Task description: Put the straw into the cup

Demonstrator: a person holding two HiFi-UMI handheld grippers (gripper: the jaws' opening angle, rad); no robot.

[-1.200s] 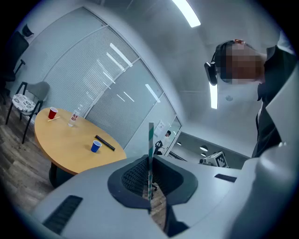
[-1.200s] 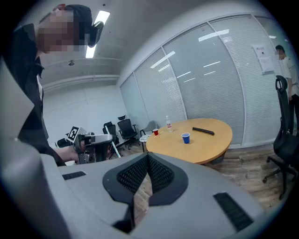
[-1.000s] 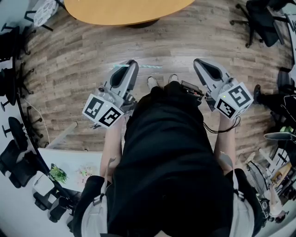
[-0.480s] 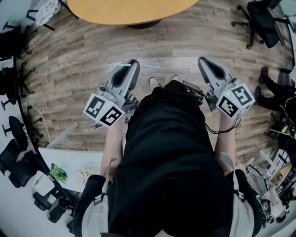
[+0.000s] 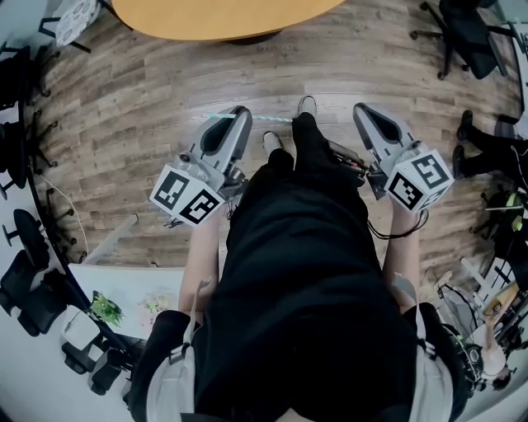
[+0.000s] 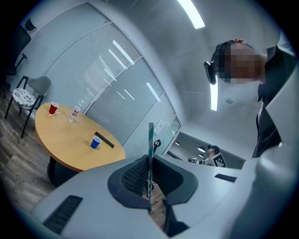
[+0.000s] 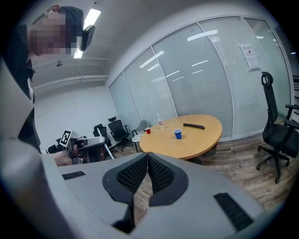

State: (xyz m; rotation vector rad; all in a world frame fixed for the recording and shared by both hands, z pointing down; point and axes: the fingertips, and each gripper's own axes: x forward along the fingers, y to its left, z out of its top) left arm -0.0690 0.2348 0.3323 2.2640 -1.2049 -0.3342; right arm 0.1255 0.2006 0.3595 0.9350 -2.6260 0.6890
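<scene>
Straw sits pinched upright in the fingers of your left gripper; your right gripper has its fingers closed, empty. Your foot has stepped toward the desk at 12 o'clock, nearing the blue cup.

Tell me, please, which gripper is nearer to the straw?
Left. The left gripper is shut on the straw; the right gripper, shut and empty, is across the person's body from it.

The left hand-held gripper hides the straw mid-length; the top edge cuts the table.
</scene>
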